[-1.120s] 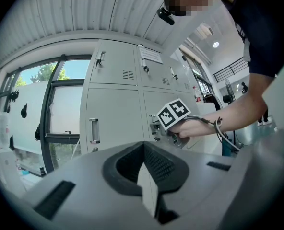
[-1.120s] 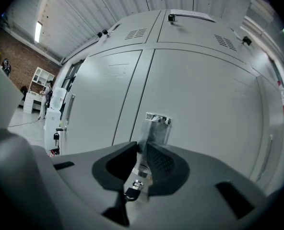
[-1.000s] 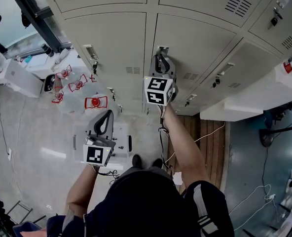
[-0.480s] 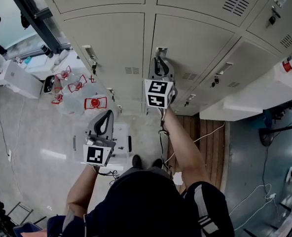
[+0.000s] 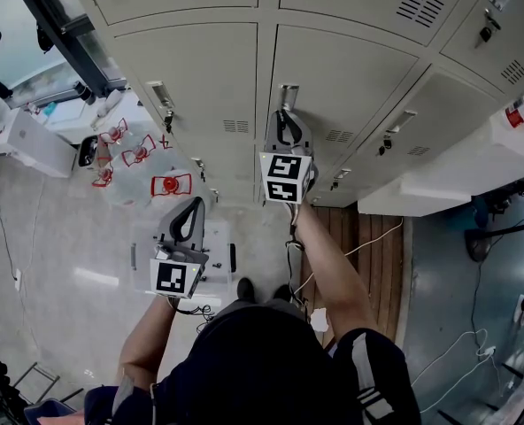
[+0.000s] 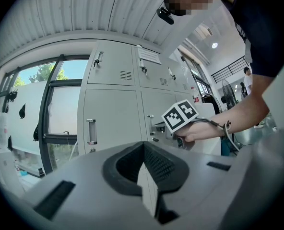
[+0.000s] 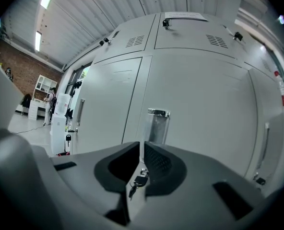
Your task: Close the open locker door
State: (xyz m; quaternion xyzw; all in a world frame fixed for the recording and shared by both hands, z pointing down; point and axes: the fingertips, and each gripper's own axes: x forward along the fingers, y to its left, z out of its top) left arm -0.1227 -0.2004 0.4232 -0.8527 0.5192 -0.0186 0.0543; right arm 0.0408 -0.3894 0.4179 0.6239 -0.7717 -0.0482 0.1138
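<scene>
R gripper (image 5: 286, 118) points at the locker door (image 5: 350, 69), at 12 o'clock from the person. The handle (image 7: 157, 126) sits at 12 o'clock of its tips. Its jaws have just been closing and sit clenched w/ nothing pinched btwn them. A key (image 7: 138, 180) hangs on the door behind the gap. Door looks flush w/ its neighbours. L gripper (image 5: 191, 206) hangs at approx 10 o'clock, well apart from the lockers, also clenched and empty.
</scene>
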